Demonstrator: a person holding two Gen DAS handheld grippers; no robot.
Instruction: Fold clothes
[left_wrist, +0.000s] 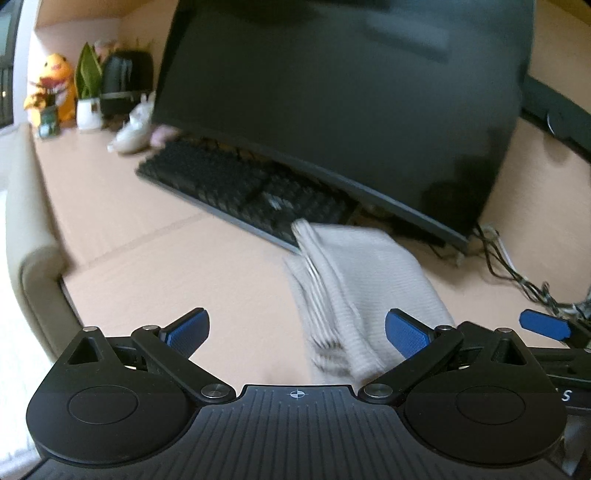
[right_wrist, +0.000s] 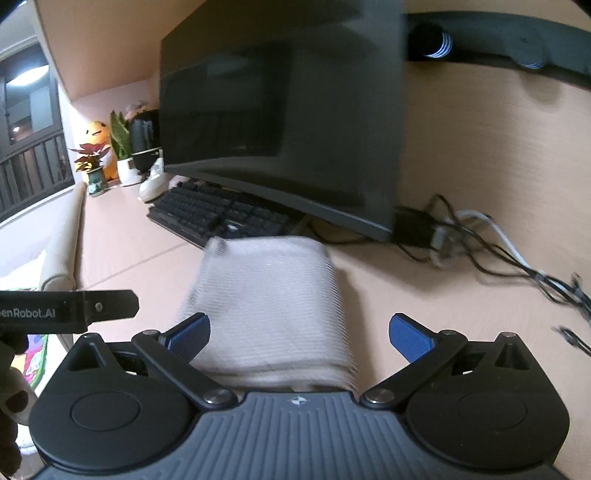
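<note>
A folded pale grey ribbed garment (left_wrist: 354, 288) lies on the peach desk in front of the monitor, its layered edges facing left. My left gripper (left_wrist: 297, 332) hovers open just short of its near end, blue pads spread wide with nothing between them. In the right wrist view the same garment (right_wrist: 269, 306) lies as a compact rectangle straight ahead. My right gripper (right_wrist: 299, 334) is open above its near edge, holding nothing. The left gripper's black arm (right_wrist: 70, 312) shows at the left edge of that view, and a blue pad of the right gripper (left_wrist: 545, 325) shows at the right of the left view.
A dark monitor (left_wrist: 343, 92) and black keyboard (left_wrist: 240, 188) stand right behind the garment. Tangled cables (right_wrist: 491, 251) lie at the right. Potted plants (right_wrist: 123, 155), a yellow plush toy (left_wrist: 55, 88) and a black bag sit at the far left. A beige chair arm (left_wrist: 26, 229) borders the desk's left edge.
</note>
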